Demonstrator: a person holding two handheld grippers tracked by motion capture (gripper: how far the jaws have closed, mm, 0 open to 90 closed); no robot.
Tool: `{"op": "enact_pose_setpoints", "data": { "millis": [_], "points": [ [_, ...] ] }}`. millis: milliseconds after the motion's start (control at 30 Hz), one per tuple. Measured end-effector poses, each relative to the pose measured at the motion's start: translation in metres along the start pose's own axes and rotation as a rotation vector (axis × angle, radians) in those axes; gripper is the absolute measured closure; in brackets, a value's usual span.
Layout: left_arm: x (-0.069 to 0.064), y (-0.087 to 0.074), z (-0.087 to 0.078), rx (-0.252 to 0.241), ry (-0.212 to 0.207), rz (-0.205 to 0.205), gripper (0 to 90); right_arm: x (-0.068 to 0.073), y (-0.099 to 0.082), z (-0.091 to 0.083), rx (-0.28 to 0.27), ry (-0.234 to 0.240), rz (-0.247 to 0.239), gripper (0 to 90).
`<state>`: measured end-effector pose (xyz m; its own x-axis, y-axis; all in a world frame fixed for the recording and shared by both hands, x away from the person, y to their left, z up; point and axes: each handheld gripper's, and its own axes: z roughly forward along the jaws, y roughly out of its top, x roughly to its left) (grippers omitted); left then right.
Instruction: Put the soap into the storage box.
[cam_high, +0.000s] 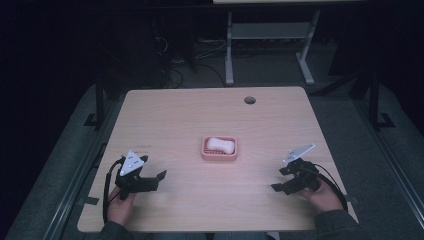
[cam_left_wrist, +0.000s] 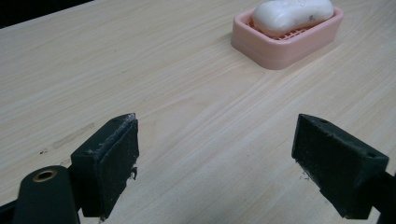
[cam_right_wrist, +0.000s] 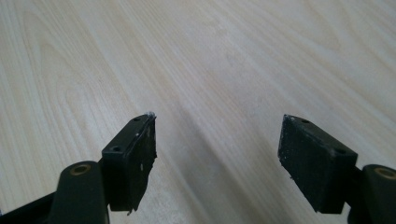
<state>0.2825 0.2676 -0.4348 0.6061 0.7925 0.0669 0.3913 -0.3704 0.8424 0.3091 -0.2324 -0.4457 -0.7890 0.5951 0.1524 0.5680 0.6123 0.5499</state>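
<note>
A pale wood table (cam_high: 210, 115) stands in a dark room (another table's legs (cam_high: 229, 50) behind). Mid-table, white soap (cam_high: 220, 144) lies in a pink dish (cam_high: 219, 155). Left gripper (cam_high: 152, 178) and right gripper (cam_high: 280, 179) flank it, jaws wide apart, empty.

A soap dish (cam_high: 219, 149) sits on the worktop (cam_high: 200, 110), near the middle. A bar of soap (cam_high: 220, 144) lies in the dish. A small round hole (cam_high: 250, 100) is in the worktop behind the dish, close to the far edge and a little to the right. The left gripper (cam_high: 149, 178) is at the near left of the worktop, well apart from the dish. The right gripper (cam_high: 280, 179) is at the near right, also well apart from it. The dish lies between the two grippers and farther back. Behind the worktop, on the floor, stand the legs of another table (cam_high: 267, 45).
</note>
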Motion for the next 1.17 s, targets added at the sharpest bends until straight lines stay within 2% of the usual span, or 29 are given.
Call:
{"op": "enact_pose_setpoints", "data": {
  "millis": [400, 867, 1000, 1167],
  "points": [
    [-0.001, 0.001, 0.0, 0.004, -0.004, 0.005, 14.6, 0.005, -0.019, -0.002, -0.019, -0.013, 0.024, 27.3],
    [-0.002, 0.002, 0.0, -0.005, -0.008, 0.012, 14.6, 0.018, -0.031, -0.011, -0.066, -0.036, 0.018, 26.0],
    [-0.002, 0.002, -0.001, -0.003, -0.009, 0.017, 14.6, 0.022, -0.033, -0.011, -0.063, -0.047, 0.018, 24.7],
    [-0.002, 0.003, -0.002, -0.003, -0.013, 0.012, 14.6, 0.022, -0.033, -0.005, -0.033, -0.052, 0.021, 22.1]
  ]
}}
